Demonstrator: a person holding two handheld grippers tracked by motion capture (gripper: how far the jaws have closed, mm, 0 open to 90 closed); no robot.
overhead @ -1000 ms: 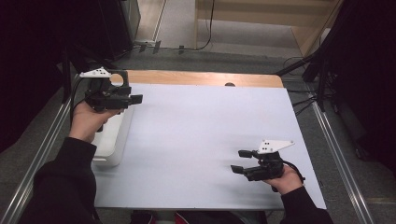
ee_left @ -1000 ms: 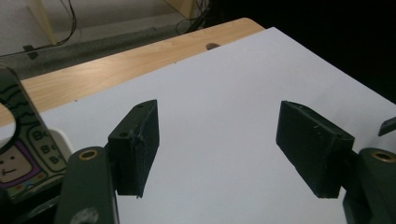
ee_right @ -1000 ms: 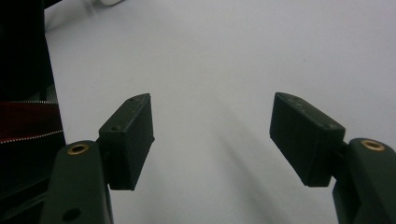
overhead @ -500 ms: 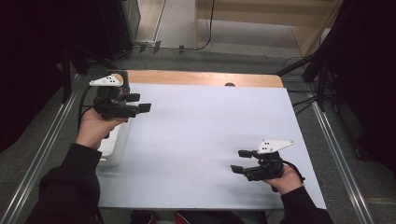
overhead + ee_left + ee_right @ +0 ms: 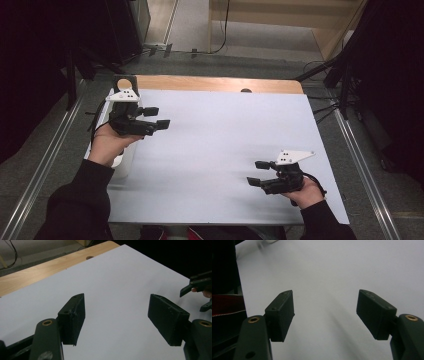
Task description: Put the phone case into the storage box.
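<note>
Both pairs of jaws stand apart, gripping nothing. The left gripper (image 5: 150, 120) hovers over the far left of the white sheet (image 5: 225, 150); the right gripper (image 5: 260, 175) sits near right. Just beside the left hand, at the sheet's left edge, lies a white plastic container (image 5: 122, 165), probably light, stiff and smooth; its rim looks best to grip

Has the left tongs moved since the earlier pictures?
Yes. The left tongs moved rightward and nearer, from the white sheet's left edge onto it, away from the wooden strip.
</note>
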